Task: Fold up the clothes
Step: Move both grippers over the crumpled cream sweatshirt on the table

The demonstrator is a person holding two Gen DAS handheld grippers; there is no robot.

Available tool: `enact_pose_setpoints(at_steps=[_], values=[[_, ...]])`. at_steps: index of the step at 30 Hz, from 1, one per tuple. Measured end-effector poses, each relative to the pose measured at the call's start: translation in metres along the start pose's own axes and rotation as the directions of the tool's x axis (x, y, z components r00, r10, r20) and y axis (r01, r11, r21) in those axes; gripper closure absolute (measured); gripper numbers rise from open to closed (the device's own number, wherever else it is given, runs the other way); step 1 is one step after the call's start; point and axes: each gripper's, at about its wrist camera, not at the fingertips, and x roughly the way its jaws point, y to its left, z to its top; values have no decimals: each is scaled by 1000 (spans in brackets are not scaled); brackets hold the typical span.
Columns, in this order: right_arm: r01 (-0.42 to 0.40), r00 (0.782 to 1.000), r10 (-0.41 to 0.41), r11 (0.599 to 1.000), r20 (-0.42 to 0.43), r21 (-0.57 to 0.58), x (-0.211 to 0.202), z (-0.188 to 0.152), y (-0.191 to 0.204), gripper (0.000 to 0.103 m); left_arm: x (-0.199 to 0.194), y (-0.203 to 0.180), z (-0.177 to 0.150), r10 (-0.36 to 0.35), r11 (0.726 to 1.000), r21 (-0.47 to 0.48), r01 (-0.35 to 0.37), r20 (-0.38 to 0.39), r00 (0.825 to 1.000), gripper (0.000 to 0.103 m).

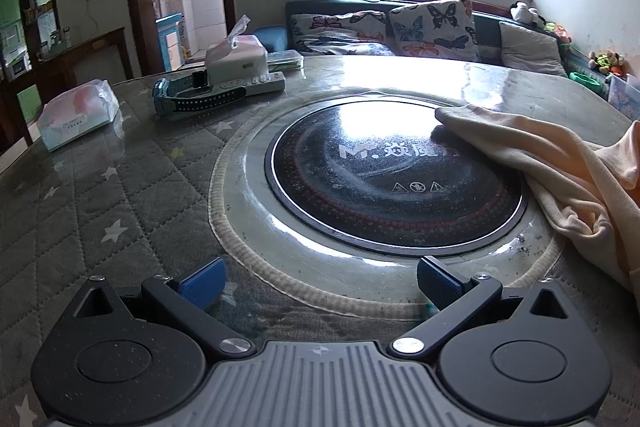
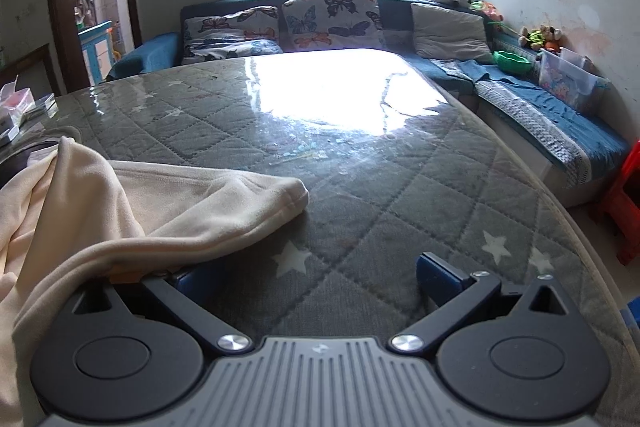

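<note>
In the left wrist view, the left gripper (image 1: 320,285) sits at the bottom of the frame with its blue-padded jaws spread wide and nothing between them. Ahead of it lies the round black cooktop (image 1: 394,171) set into the quilted, star-patterned table (image 1: 100,195). The cream garment (image 1: 552,163) lies crumpled at the right of the frame. One rounded end reaches left onto the cooktop's upper right edge, and its long axis runs from there down toward the lower right. At upper left stand a tissue box (image 1: 236,61), a remote control (image 1: 240,87) and a soft tissue pack (image 1: 78,113).

In the right wrist view, the right gripper (image 2: 316,281) is likewise wide open and holds nothing, though cloth drapes over its left arm. The cream garment (image 2: 120,203) fills the left of the frame, with one rounded end pointing right toward the middle of the table (image 2: 400,195). A sofa (image 2: 560,123) runs along the back and right.
</note>
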Motion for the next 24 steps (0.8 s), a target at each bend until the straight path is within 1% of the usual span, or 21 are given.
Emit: enact_pose_setpoints(at_steps=[2, 4, 6, 7, 8, 10, 13, 16, 19, 24], values=[[-1, 1000, 1, 1000, 8, -10, 0, 2, 1, 0, -2, -2, 0, 5, 1000, -5, -5, -10, 1000, 0], [7, 999, -6, 1000, 32, -23, -2, 3, 2, 0, -4, -2, -2, -11, 1000, -8, 11, -15, 1000, 0], [21, 992, -19, 1000, 127, -15, -23, -13, -2, 0, -3, -8, -2, -13, 1000, 16, 13, -33, 999, 0], [32, 986, -28, 999, 167, -16, -33, -21, 0, 0, -6, -17, -4, -5, 999, 35, 6, -27, 1000, 0], [50, 983, -43, 998, 177, -32, -41, -26, 9, 0, -11, -26, -4, -3, 999, 45, 4, -28, 1000, 0], [38, 986, -35, 999, 161, -17, -49, -20, 11, 0, -20, -35, -5, -20, 998, 64, 22, -27, 999, 0], [21, 986, -21, 1000, 167, 6, -59, -22, 12, 0, -32, -50, -9, -53, 994, 94, 55, -21, 998, 0], [17, 981, -18, 1000, 192, 5, -77, -27, 16, 0, -42, -62, -11, -99, 990, 98, 100, -19, 995, 0], [-13, 977, 12, 1000, 215, 3, -89, -32, 21, 0, -53, -74, -12, -138, 985, 99, 139, -13, 990, 0], [-36, 980, 41, 999, 195, -29, -99, -40, 35, 0, -68, -92, -12, -186, 977, 107, 186, -13, 983, 0]])
